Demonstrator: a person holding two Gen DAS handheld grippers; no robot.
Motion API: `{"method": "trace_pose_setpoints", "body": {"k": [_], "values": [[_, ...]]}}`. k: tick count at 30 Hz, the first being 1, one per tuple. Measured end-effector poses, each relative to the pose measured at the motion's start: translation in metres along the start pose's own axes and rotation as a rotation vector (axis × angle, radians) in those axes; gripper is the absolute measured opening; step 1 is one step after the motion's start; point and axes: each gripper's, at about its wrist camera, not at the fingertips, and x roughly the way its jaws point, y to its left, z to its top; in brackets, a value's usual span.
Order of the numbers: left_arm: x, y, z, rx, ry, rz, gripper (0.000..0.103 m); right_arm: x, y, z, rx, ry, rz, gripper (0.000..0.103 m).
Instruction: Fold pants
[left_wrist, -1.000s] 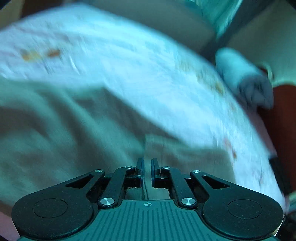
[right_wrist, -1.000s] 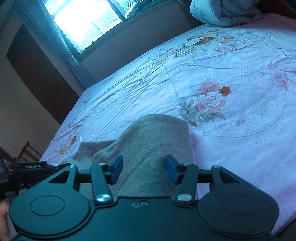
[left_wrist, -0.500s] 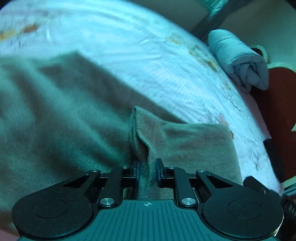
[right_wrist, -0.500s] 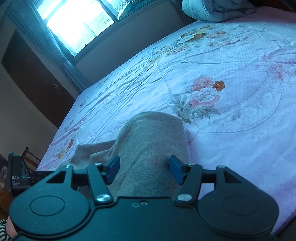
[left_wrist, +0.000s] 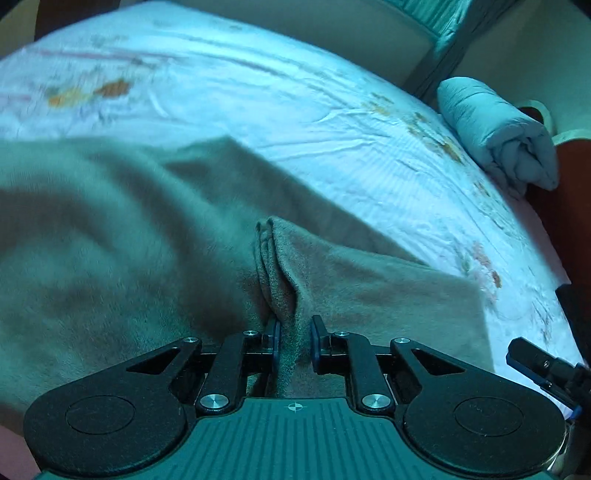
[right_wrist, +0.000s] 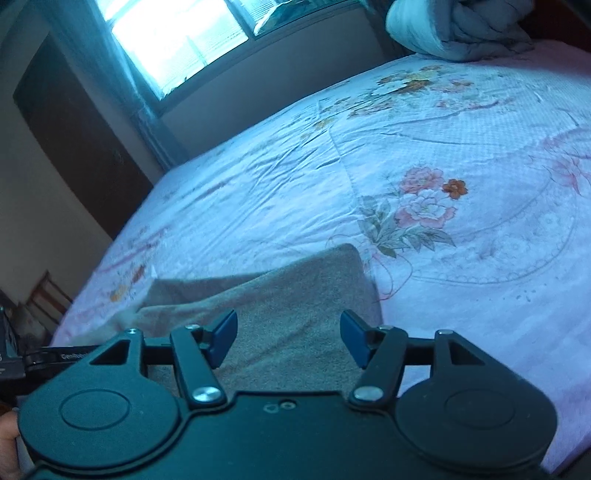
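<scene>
Left gripper (left_wrist: 294, 341) barely parted around a pinched ridge of the brown pants (left_wrist: 147, 251) at bottom centre, right gripper (right_wrist: 288, 338) gaping wide, gripping nothing, over the flowered bedsheet (right_wrist: 461, 140).

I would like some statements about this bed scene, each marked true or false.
1. The brown fleece pants lie on a floral bed sheet. True.
2. The right tool pinches a fold of the pants. False: its fingers stand apart over flat cloth.
3. A bunched fold of the pants sits between the left tool's fingers. True.
4. The rolled pale quilt lies on top of the pants. False: it lies apart, at the bed's far edge.
</scene>
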Motion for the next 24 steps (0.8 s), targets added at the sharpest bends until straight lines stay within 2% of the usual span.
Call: {"method": "trace_pose_setpoints", "body": {"k": [3,6,8,9,13,19,24], "values": [[0.005,0.001,0.007,-0.072,0.007,-0.009,0.025,0.015,0.011,-0.002,-0.052,0.041,-0.015,0.041],[-0.014,-0.002,0.009,-0.036,-0.048,0.011,0.043,0.034,0.025,-0.008,-0.161,0.112,-0.051,0.038],[-0.031,-0.001,0.006,-0.025,-0.097,0.017,0.07,0.042,0.026,-0.013,-0.174,0.158,-0.058,0.039],[-0.039,0.002,0.005,-0.027,-0.12,0.032,0.072,0.04,0.026,-0.012,-0.161,0.15,-0.037,0.04],[-0.058,0.032,0.006,-0.07,-0.143,0.109,0.074,0.035,0.042,-0.003,-0.133,0.119,0.061,0.042],[-0.071,0.09,0.003,-0.145,-0.164,0.223,0.074,0.068,0.092,-0.001,-0.151,0.192,0.2,0.042],[-0.076,0.146,-0.005,-0.23,-0.174,0.323,0.074,0.096,0.143,0.004,-0.225,0.229,0.284,0.039]]}}
